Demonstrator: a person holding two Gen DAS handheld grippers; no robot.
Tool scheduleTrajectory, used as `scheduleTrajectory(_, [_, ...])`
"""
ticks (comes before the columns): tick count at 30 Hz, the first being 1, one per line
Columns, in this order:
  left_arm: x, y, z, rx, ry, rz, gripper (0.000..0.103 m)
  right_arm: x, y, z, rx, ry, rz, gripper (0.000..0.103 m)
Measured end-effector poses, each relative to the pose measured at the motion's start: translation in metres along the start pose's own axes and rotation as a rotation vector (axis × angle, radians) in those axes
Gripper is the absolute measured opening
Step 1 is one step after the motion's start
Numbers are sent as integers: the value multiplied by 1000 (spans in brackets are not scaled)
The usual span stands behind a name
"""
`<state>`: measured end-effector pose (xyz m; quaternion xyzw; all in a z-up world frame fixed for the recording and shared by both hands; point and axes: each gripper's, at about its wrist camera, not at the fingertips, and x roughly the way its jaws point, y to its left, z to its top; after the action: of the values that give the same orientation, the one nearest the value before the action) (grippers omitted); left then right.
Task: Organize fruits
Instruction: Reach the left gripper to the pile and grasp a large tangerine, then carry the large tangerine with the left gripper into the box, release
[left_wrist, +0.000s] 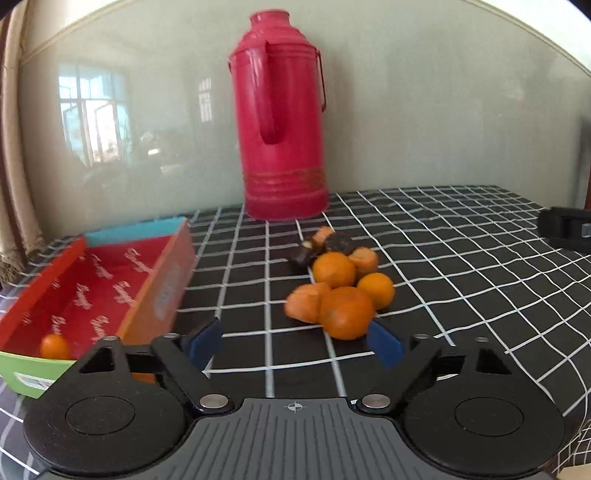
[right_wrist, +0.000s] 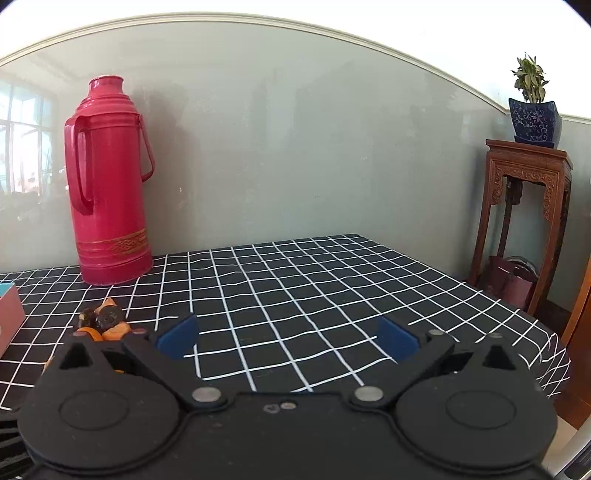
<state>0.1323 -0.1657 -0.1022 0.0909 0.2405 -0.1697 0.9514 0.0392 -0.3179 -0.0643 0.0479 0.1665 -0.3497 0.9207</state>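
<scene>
Left wrist view: the left gripper (left_wrist: 295, 341) hovers over a black tablecloth with a white grid (left_wrist: 461, 258), its blue pads (left_wrist: 205, 343) spread apart with nothing between them. Just beyond the pads lies a cluster of mandarins (left_wrist: 345, 312), whole orange fruits mixed with peel pieces and two dark fruits (left_wrist: 338, 242) at the far side; the nearest mandarin sits just ahead of the right-hand pad, though contact cannot be judged. To the left stands a shallow red-lined cardboard box (left_wrist: 110, 280) with one small mandarin (left_wrist: 55, 347) in its near corner. A tall red thermos flask (left_wrist: 282, 122) stands upright at the back against the pale wall. Right wrist view: the right gripper (right_wrist: 288, 338) is held wide apart and empty above bare cloth, well to the right of the fruit cluster (right_wrist: 105, 321). A carved wooden stand (right_wrist: 524, 221) bears a potted plant (right_wrist: 533, 107).
</scene>
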Motion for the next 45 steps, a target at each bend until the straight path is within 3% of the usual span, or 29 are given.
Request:
scheduleTrajectory(5, [17,-21,0,-20,32,26,79,0,-15,1,16,-18,-36,97])
scheduleTrajectory(7, [25,-27,2,-38,52,28,62,1,-21,1,32,-18,-48,97])
scheduleTrajectory(9, [31,-31,3,-60,70,19,55,2,-28,1,55,-10,-48,97])
scheduleTrajectory(17, [41,-45,2,-65,76,18,55,3,-31,-2,51,-7,-50,97])
scheduleTrajectory(21, [42,-44,2,-75,64,33,42,5,-30,-2,41,-5,-55,97])
scheduleTrajectory(29, [38,-35,4,-97,28,37,41,3,-28,-2,42,-8,-72,97])
scheduleTrajectory(32, [26,-24,11,-97,-34,77,41,3,-26,-1,37,-11,-62,97])
scheduleTrajectory(37, [5,19,21,-143,-113,209,41,0,-15,-1,21,-13,-27,97])
scheduleTrajectory(45, [9,108,19,-291,2,385,41,-4,17,-3,-24,-9,51,97])
